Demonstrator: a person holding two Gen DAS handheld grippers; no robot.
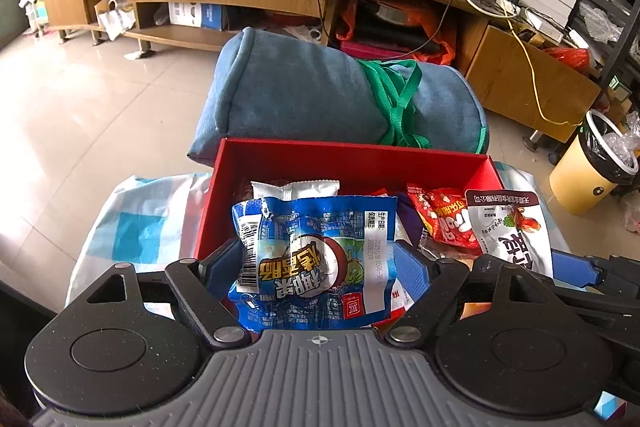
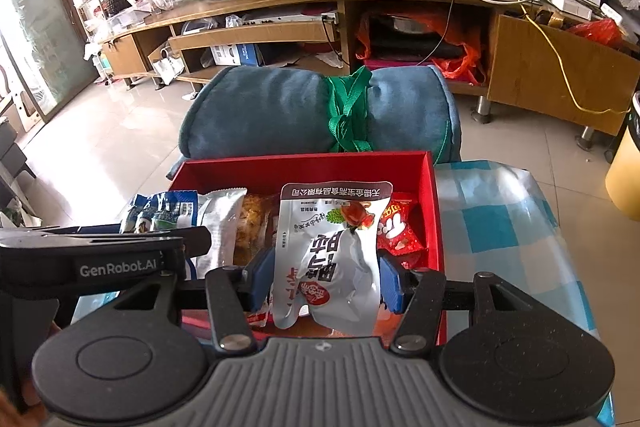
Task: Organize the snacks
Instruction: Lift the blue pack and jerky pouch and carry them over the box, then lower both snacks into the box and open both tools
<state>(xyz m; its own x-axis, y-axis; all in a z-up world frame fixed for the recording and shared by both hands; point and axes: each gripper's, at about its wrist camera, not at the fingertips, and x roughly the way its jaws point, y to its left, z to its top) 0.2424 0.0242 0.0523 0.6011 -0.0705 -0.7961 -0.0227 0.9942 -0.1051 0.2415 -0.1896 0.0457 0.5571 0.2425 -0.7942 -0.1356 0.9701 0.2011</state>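
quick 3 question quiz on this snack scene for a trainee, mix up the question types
1. True or false: the left gripper is closed on a blue snack packet.
2. What does the right gripper hold? A) silver snack packet B) green strap C) red snack packet
3. What colour is the box below both grippers?

Key:
1. True
2. A
3. Red

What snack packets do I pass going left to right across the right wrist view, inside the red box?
Blue packet → silver packet → white-silver pouch held in the right tongs → red packet.
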